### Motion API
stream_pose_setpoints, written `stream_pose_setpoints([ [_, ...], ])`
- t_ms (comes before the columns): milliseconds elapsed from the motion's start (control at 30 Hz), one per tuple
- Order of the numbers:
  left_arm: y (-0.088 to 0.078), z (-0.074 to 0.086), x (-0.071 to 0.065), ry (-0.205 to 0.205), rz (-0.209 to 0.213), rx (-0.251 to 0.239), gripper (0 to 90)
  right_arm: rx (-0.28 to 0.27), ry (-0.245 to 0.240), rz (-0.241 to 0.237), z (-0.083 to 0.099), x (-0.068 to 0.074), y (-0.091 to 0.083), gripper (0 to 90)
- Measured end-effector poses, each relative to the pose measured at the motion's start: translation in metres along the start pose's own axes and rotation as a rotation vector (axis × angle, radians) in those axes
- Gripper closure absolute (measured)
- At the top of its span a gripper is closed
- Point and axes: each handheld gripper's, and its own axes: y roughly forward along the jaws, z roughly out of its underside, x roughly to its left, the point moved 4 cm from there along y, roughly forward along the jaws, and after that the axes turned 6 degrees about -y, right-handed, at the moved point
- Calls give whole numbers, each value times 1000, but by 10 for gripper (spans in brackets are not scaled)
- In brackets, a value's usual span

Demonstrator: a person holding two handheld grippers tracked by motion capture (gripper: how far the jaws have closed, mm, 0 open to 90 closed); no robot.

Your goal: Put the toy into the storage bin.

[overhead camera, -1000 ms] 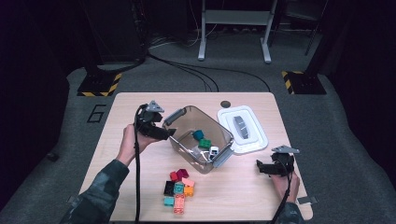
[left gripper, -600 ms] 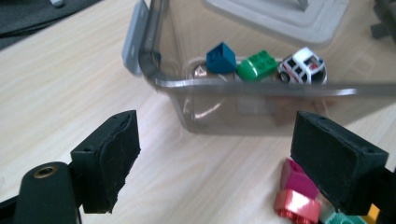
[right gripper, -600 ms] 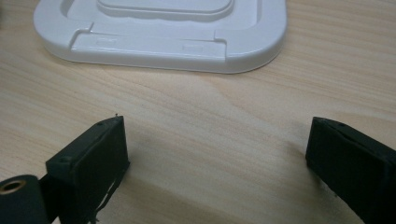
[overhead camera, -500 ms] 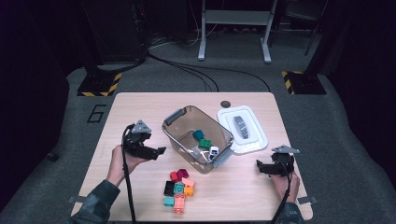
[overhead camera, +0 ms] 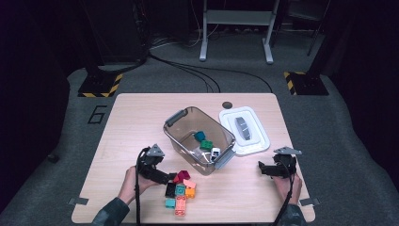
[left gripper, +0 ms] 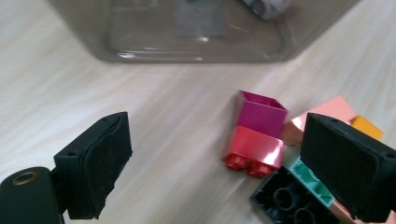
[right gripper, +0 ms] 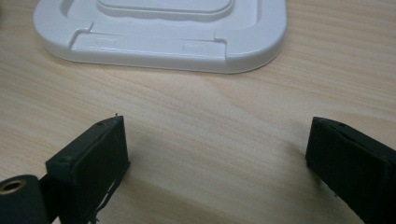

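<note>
bin (overhead camera: 181, 133): few bricks (overhead camera: 203, 140) (lid (overhead camera: 244, 131) beside) | both tongs (left gripper: 215, 172) (right gripper: 219, 163) agape, empty

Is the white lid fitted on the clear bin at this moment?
No. In the high view the white lid lies flat on the table beside the clear bin, whose top is open with a few blocks visible inside.

I'm looking at a pale wooden table (overhead camera: 131, 122) sitting on grey floor. A clear plastic bin (overhead camera: 175, 136) is sitting near its middle, with a white lid (overhead camera: 256, 141) lying flat just to its right. A small dark disc (overhead camera: 227, 104) is lying by the far edge. A cluster of coloured bricks (overhead camera: 181, 188) is lying near the bin's near-left side.
</note>
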Motion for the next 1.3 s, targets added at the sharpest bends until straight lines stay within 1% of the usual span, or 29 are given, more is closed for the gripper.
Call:
stream_pose_setpoints([
  [33, 2, 1, -2, 4, 13, 4, 118, 0, 0, 0, 0, 0, 0, 49],
  [100, 7, 2, -6, 27, 29, 23, 182, 0, 0, 0, 0, 0, 0, 49],
  [133, 9, 3, -8, 43, 38, 39, 192, 0, 0, 0, 0, 0, 0, 49],
  [200, 13, 4, -11, 57, 43, 44, 307, 0, 0, 0, 0, 0, 0, 49],
  [233, 15, 5, -12, 63, 53, 50, 330, 0, 0, 0, 0, 0, 0, 50],
  [267, 16, 6, -13, 65, 58, 63, 364, 0, 0, 0, 0, 0, 0, 49],
  [300, 17, 6, -13, 62, 55, 61, 417, 0, 0, 0, 0, 0, 0, 49],
  [333, 17, 7, -12, 73, 62, 71, 439, 0, 0, 0, 0, 0, 0, 50],
  [367, 18, 8, -12, 68, 63, 78, 467, 0, 0, 0, 0, 0, 0, 50],
  [400, 18, 8, -10, 73, 50, 76, 488, 0, 0, 0, 0, 0, 0, 50],
  [433, 19, 9, -10, 65, 60, 76, 517, 0, 0, 0, 0, 0, 0, 49],
  [467, 18, 10, -9, 69, 56, 78, 548, 1, -3, -1, 0, 0, 0, 50],
  [500, 18, 10, -8, 58, 54, 71, 559, 0, -1, 0, 0, 0, 0, 50],
  [533, 18, 10, -6, 69, 56, 72, 568, 0, 0, 0, 0, 0, 0, 50],
  [567, 17, 11, -6, 55, 55, 66, 574, 0, -1, 0, 0, 0, 0, 50],
  [600, 16, 11, -4, 61, 51, 76, 578, 0, 0, 0, 0, 0, 0, 50],
  [667, 14, 11, -1, 58, 49, 67, 583, 0, 0, 0, 0, 0, 0, 51],
  [700, 14, 11, 0, 46, 42, 60, 584, 0, 0, 0, 0, 0, 0, 50],
  [733, 14, 11, 2, 49, 41, 62, 584, 0, -1, 0, 0, 0, 0, 50],
  [800, 13, 11, 5, 30, 37, 63, 579, 0, 0, 0, 0, 0, 0, 50],
  [833, 13, 12, 6, 21, 32, 64, 567, 0, -1, 0, 0, 0, 0, 51],
  [867, 12, 12, 8, 7, 22, 79, 513, 0, 0, 0, 0, 0, 0, 51],
  [900, 12, 13, 8, 3, 13, 73, 473, 0, 2, 1, 0, 0, 0, 51],
  [967, 13, 14, 8, 5, 10, 80, 486, 1, 2, 0, 0, 0, 0, 51],
  [1000, 13, 15, 8, 8, 4, 84, 507, 0, 2, 1, 0, 0, 0, 51],
  [1033, 13, 16, 8, 5, 11, 86, 539, 0, 2, 1, 0, 0, 0, 51],
  [1067, 13, 16, 8, 8, 8, 80, 566, 0, 2, 1, 0, 0, 0, 51],
  [1200, 11, 15, 10, -6, -7, 61, 587, 0, 2, 1, 0, 0, 0, 52],
  [1300, 10, 15, 12, -18, -9, 63, 590, 0, 2, 1, 0, 0, 0, 52],
])
